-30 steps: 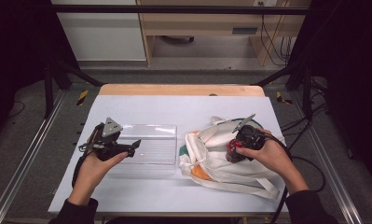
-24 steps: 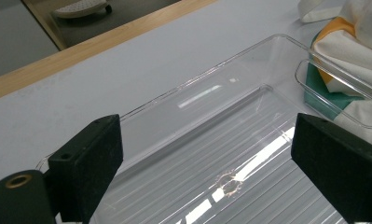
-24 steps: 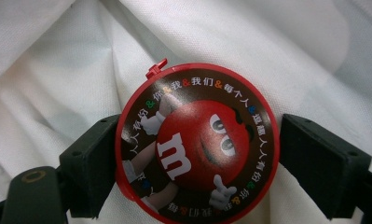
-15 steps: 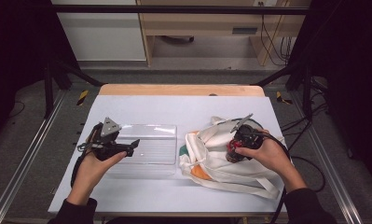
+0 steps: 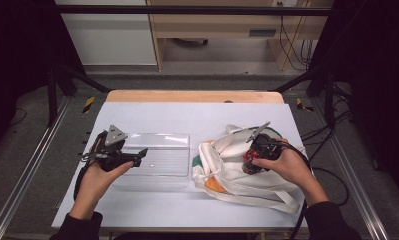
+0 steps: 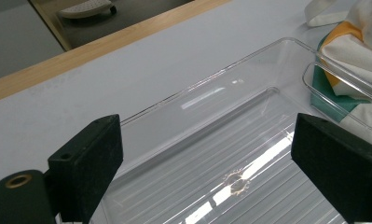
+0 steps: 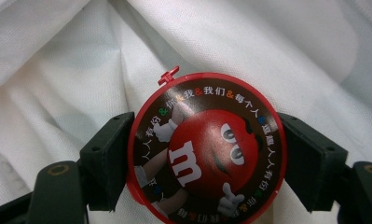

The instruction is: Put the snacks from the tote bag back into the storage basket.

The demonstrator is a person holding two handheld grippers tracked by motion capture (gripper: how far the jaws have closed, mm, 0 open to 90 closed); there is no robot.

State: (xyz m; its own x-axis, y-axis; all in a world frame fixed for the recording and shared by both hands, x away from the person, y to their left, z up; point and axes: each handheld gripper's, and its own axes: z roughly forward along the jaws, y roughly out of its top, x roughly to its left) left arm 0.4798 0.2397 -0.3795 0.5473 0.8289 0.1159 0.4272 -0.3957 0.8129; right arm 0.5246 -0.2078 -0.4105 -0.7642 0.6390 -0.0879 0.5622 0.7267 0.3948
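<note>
Table: a white table top (image 5: 197, 117) with a wooden strip along its far edge carries everything in play
Clear tray: a shallow transparent plastic tray (image 5: 159, 160) with a ribbed floor lies left of centre on the table, open side up; in the left gripper view its far rim and a rounded corner are plain to see
Cloth bag: a white cloth bag (image 5: 222, 165) with orange and green patches lies crumpled right of centre, its near-left edge just beside the tray's right end; a strap runs off toward the table's near right corner
Left gripper: the left gripper (image 5: 137, 155) sits in the person's left hand (image 5: 99, 177) at the tray's left end, pointing right over it; the left gripper view shows both black jaws spread wide apart with nothing between them, the tray's floor visible in the gap
Right gripper: the right gripper (image 5: 247, 162) is in the person's right hand (image 5: 282, 165), over the bag's folds
Right grip: clenched on a round red candy tin (image 7: 207, 165), one jaw pressed to each side of its rim
Candy tin: a red-rimmed disc with a brown face, a red cartoon character and a white "m"; it is held just above or against the white cloth, and which of the two cannot be told
Tin in high view: a small red spot at the gripper's tip, over the bag's middle
</note>
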